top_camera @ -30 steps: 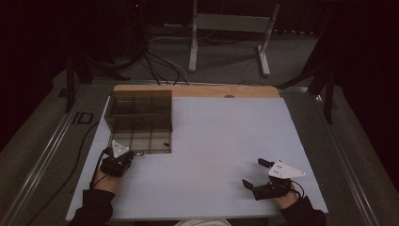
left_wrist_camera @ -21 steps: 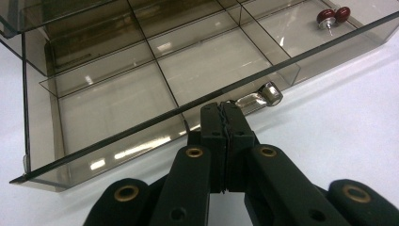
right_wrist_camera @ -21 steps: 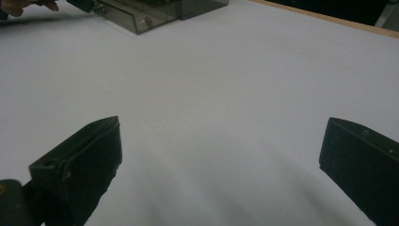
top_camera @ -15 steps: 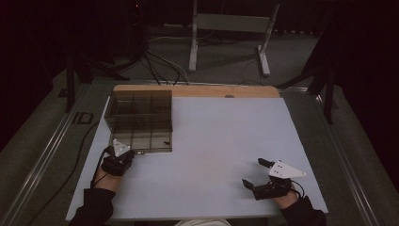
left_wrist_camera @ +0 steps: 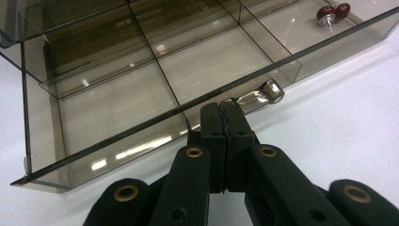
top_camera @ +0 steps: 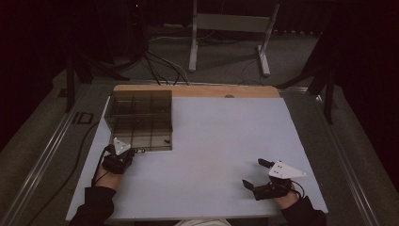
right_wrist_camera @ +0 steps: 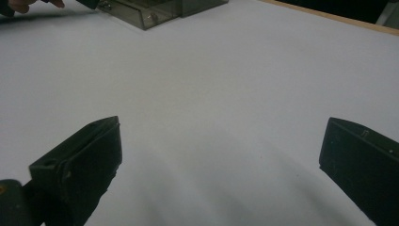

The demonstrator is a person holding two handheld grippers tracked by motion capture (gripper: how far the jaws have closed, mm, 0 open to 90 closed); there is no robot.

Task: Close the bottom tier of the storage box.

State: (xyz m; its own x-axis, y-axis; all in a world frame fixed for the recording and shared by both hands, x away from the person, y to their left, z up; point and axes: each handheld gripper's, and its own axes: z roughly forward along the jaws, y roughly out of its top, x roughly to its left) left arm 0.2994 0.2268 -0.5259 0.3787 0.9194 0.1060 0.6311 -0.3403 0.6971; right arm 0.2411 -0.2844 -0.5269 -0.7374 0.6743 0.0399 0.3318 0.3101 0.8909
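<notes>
A smoky clear plastic box [top_camera: 139, 120] with several divided compartments sits at the table's far left. In the left gripper view the box [left_wrist_camera: 117, 108] lies open-topped, with two dark red beads [left_wrist_camera: 333, 12] in a far compartment. My left gripper [top_camera: 133, 151] is at the box's near wall. Its jaws [left_wrist_camera: 225, 104] are pressed together, their tips against the end of a small metal clasp [left_wrist_camera: 263, 92]; whether they pinch the clasp I cannot tell. My right gripper [top_camera: 254, 173] rests low at the near right with its jaws wide apart over bare white surface [right_wrist_camera: 221, 141].
The white tabletop [top_camera: 226, 141] ends in a wooden strip [top_camera: 197, 90] at the far edge. Beyond it stand a metal frame [top_camera: 226, 28] and floor cables [top_camera: 155, 61]. Metal rails run along both sides of the table.
</notes>
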